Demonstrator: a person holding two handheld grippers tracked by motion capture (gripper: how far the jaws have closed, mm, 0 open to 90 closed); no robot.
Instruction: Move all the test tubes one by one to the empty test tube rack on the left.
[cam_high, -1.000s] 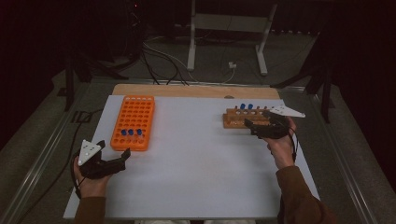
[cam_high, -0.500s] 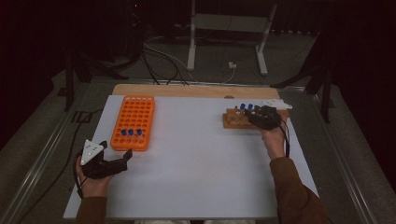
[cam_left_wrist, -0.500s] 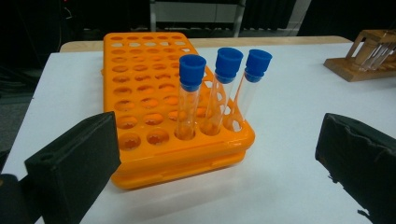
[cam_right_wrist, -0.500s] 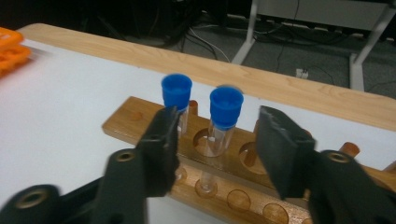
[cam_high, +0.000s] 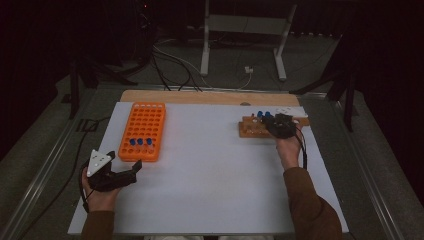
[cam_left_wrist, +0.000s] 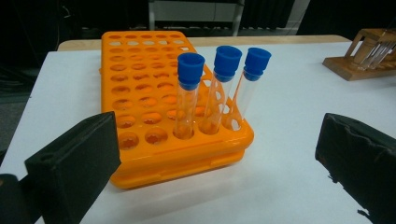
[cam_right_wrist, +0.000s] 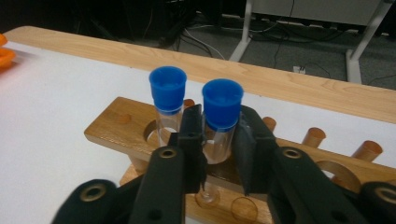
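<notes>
At the table's far right, the right gripper clamps a blue-capped tube standing in the wooden rack; the left gripper rests wide open, empty, near the orange rack.

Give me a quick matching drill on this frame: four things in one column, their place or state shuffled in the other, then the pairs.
Things:
1. orange rack
2. wooden rack
3. left gripper
4. right gripper

Places or states:
A. shut on a blue-capped tube in its rack
B. open, holding nothing, near the table's front left
C. holds three blue-capped tubes in its near row
D. at the table's far right, with a second capped tube beside the gripped one

Pairs: 1-C, 2-D, 3-B, 4-A
</notes>
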